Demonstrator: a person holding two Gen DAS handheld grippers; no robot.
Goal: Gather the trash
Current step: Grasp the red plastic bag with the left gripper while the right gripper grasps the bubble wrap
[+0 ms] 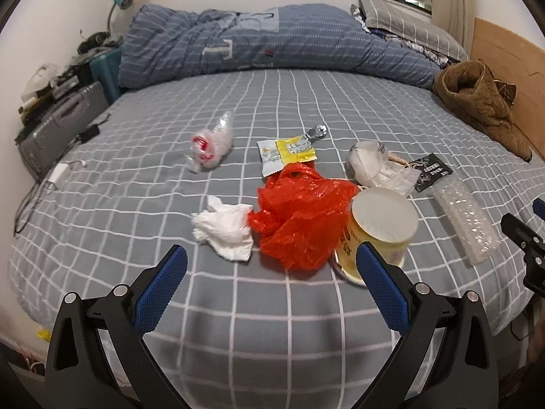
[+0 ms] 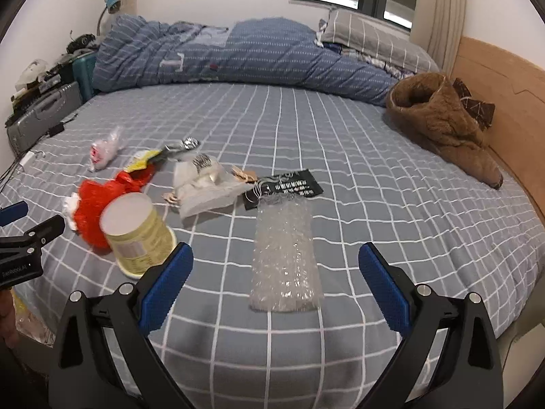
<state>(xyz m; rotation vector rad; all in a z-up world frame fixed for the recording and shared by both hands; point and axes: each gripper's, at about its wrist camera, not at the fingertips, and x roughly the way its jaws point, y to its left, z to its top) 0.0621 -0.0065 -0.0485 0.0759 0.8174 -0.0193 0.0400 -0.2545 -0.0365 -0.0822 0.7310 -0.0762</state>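
- On the checked bed (image 1: 136, 177), trash lies in a loose cluster: white tissue (image 1: 224, 230) touching a red plastic bag (image 1: 299, 214), yellow cup (image 1: 378, 231) just right of it.
- Bubble wrap (image 2: 284, 255) lies nearest the right gripper (image 2: 274, 266).
- Left gripper (image 1: 272, 269) and right gripper both hang with fingers apart, holding nothing.

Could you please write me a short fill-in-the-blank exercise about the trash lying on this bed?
1. The crumpled plastic bag between the white tissue and the yellow can is ____ in colour.
2. The strip of bubble wrap lies straight ahead of the ____ claw.
3. Both claws, the left claw too, are ____ and hold nothing.
4. The trash lies on a grey sheet with a pattern of white ____.

Missing words: red; right; open; squares
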